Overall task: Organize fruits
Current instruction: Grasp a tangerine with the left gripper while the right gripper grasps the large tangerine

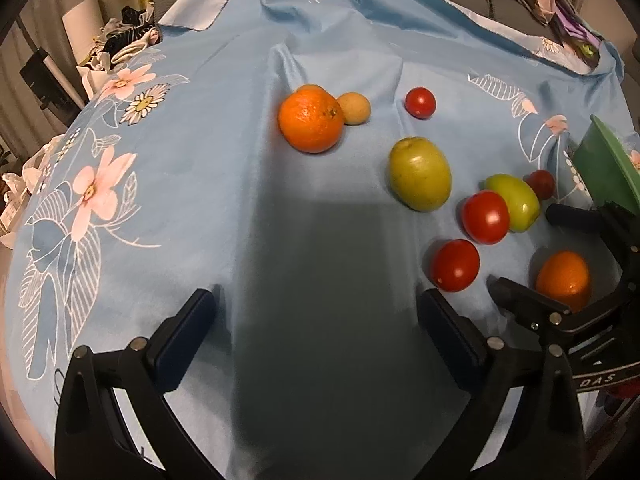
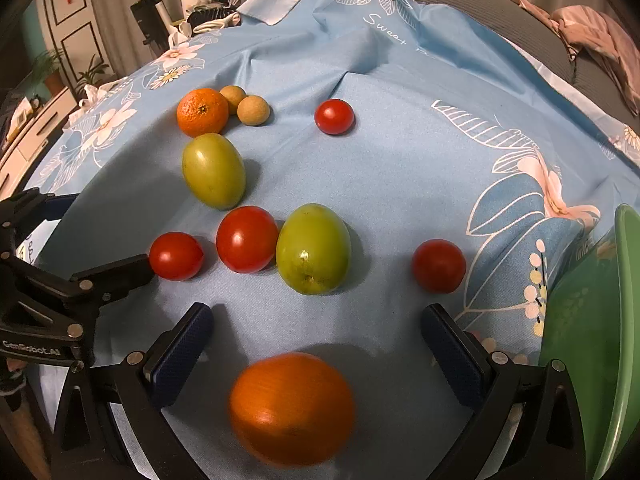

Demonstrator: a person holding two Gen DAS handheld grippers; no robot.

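Eleven fruits lie scattered on the blue flowered cloth in front of us, none of them in a grip. Going left to right in our right wrist view, we see our left gripper reaching in from the left edge, its fingers spread wide with only cloth between them; its lower finger tip sits just beside a small red tomato. Farther back are an orange and two small tan round fruits, close together in a cluster. Below the orange lies a green oval fruit. A larger red tomato touches a second green oval fruit near the middle. A lone red tomato sits well back on the cloth. Nearest us, a second orange, blurred, lies between the spread fingers of our right gripper, whose blue pads stand clear of it on both sides. Farther right is another red tomato, on its own. At the right edge a green bowl rests on the cloth, tilted, and we cannot see anything inside it. In our left wrist view the left gripper hangs wide apart over bare, shadowed cloth.
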